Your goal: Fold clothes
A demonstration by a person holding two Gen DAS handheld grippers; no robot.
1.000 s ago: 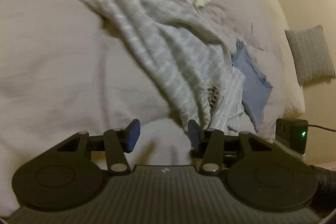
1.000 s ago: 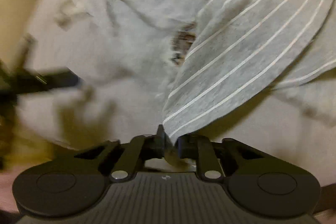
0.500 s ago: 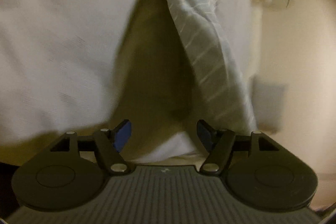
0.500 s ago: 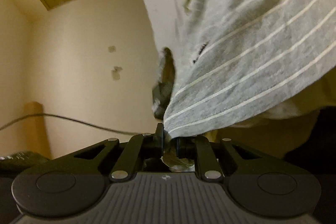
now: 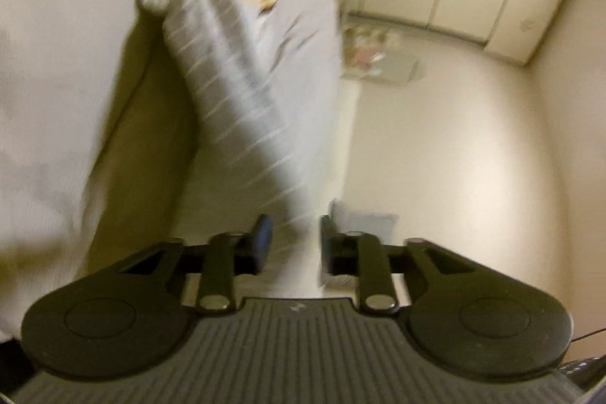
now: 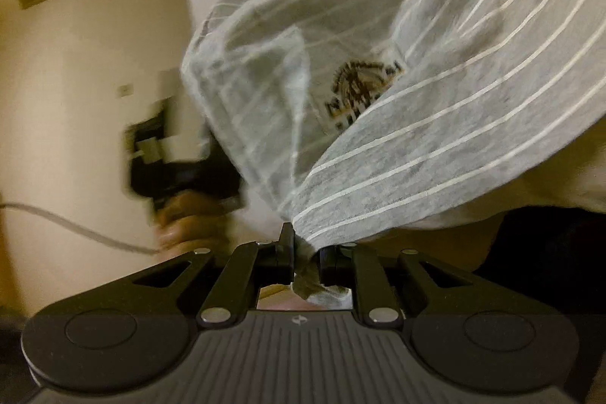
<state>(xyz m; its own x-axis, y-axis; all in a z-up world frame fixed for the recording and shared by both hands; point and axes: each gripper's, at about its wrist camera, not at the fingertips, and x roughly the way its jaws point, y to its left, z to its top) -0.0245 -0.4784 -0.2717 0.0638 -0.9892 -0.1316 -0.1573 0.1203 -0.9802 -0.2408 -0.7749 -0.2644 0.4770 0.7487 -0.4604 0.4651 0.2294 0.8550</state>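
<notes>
One shirt (image 5: 242, 108), grey with thin white stripes, is seen hanging in the air between two hand-held grippers. In the left wrist view, a pale bed (image 5: 49, 124) fills the left side, its edge running down beside a shadowed gap. The shirt is draped as a long blurred band from top centre down into the left hand-held gripper (image 5: 291, 245), whose jaws are held apart with the cloth passing between them; whether the fabric is touched by either finger cannot be told. To the right, open room is shown: a bare wall, a panelled ceiling and one small cushion (image 5: 369, 222) just beyond the right finger.

In the right wrist view, one hand (image 6: 189, 214) is seen at left, wrapped around the other black gripper, with a cable trailing off beside it. A hem corner of the shirt is clamped in the right hand-held gripper (image 6: 305, 252), a tuft of fabric bunched behind the jaws. One printed emblem (image 6: 360, 89) is shown on the cloth above.
</notes>
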